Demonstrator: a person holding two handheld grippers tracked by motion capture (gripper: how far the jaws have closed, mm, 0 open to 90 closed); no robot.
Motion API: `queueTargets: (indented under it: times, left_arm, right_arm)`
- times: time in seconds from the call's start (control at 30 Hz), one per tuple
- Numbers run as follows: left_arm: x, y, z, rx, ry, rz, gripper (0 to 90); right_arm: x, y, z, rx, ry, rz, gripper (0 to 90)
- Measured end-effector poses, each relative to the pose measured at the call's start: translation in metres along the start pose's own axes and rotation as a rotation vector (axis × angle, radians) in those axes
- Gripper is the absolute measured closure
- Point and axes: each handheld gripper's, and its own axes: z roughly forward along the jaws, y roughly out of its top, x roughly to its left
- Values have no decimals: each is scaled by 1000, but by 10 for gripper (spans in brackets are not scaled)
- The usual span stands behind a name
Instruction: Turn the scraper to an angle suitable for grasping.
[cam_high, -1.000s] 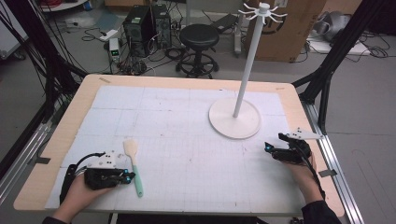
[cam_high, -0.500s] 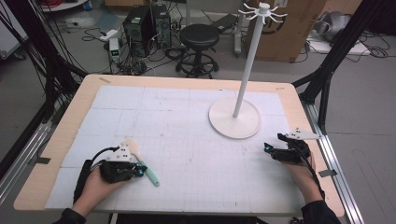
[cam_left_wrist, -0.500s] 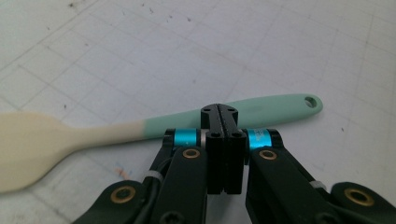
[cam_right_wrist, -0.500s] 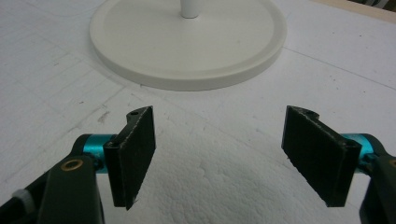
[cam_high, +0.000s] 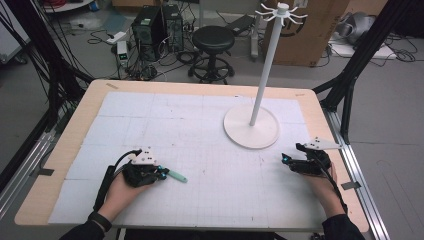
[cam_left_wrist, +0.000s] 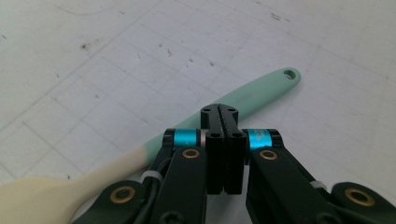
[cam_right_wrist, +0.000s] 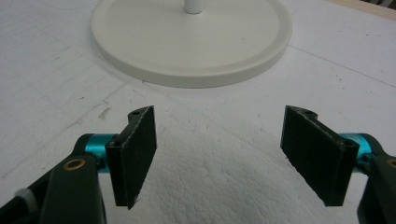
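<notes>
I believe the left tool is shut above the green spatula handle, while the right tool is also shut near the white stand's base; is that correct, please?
Not quite: the right tool is open, its jaws wide apart in the right gripper view. The left tool is indeed shut over the spatula, and the stand sits just ahead.

High view sits above my side, looking forward and down over the whole table (cam_high: 65, 145), my forearms entering from the bottom edge. Left gripper view rides my left gripper (cam_left_wrist: 223, 114), very close to the mat, looking along its jaws over the spatula (cam_left_wrist: 196, 126) under them. Right gripper view rides my right gripper (cam_right_wrist: 219, 158), equally low, facing the stand base (cam_right_wrist: 191, 42) just ahead; high view shares that base (cam_high: 251, 127).
</notes>
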Motion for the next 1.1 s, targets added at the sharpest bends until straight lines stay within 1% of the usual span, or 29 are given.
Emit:
queueTargets:
  times: [0.03, 0.1, 0.13, 0.23, 0.33, 0.37, 0.43, 0.47, 0.53, 0.67, 0.7, 0.73, 0.8, 0.83, 0.87, 0.9, 0.93, 0.97, 1.0, 1.03, 1.07, 1.1]
  left_arm:
    - [1, 2, 3, -4, 8, -10, 894]
    - [2, 8, 8, 4, 20, -27, 894]
    - [2, 8, 8, 4, 20, -27, 894]
    - [5, 15, 15, 11, 40, -45, 889]
    - [8, 21, 23, 2, 61, -76, 890]
    - [9, 23, 25, 2, 62, -85, 890]
    - [12, 30, 31, 17, 79, -101, 889]
    - [12, 30, 31, 17, 79, -101, 889]
    - [15, 36, 36, 19, 100, -101, 889]
    - [22, 37, 40, -2, 108, -164, 889]
    - [22, 37, 40, -2, 108, -164, 889]
    - [27, 36, 42, -23, 107, -202, 889]
    - [30, 36, 44, -47, 108, -238, 889]
    - [30, 36, 44, -47, 108, -238, 889]
    - [32, 36, 45, -56, 111, -252, 889]
    - [35, 38, 47, -56, 127, -264, 889]
    - [35, 38, 47, -56, 127, -264, 889]
    - [35, 40, 50, -60, 167, -268, 889]
    - [35, 40, 50, -60, 167, -268, 888]
    - [36, 42, 52, -58, 176, -278, 889]
    - [37, 42, 53, -71, 202, -306, 888]
    - [37, 42, 53, -71, 202, -306, 888]
  right_arm:
    - [0, 0, 0, -2, 0, -4, 264]
    - [0, 0, 1, 3, 0, -4, 266]
    - [0, 0, 1, 1, 0, -7, 267]
    - [0, 0, 2, 2, 3, -14, 270]
    - [1, 0, 2, 5, 5, -11, 273]
    - [1, 0, 2, 5, 5, -11, 273]
    - [1, 0, 4, 7, 7, -17, 276]
    - [1, 0, 4, 10, 7, -21, 276]
    - [1, 1, 5, 14, 9, -22, 276]
    - [2, 1, 6, 15, 13, -25, 279]
    - [2, 1, 6, 16, 14, -27, 280]
    - [2, 0, 6, 16, 14, -30, 280]
    - [2, 1, 7, 16, 15, -29, 282]
    - [2, 1, 7, 16, 15, -29, 282]
    - [3, 1, 7, 18, 16, -29, 282]
    - [3, 1, 7, 18, 16, -30, 282]
    - [3, 1, 7, 16, 15, -32, 283]
    - [3, 1, 7, 17, 15, -32, 283]
    - [3, 1, 7, 16, 15, -31, 283]
    - [3, 1, 7, 17, 16, -30, 283]
    - [3, 1, 6, 19, 16, -30, 283]
    - [3, 1, 6, 19, 16, -30, 283]
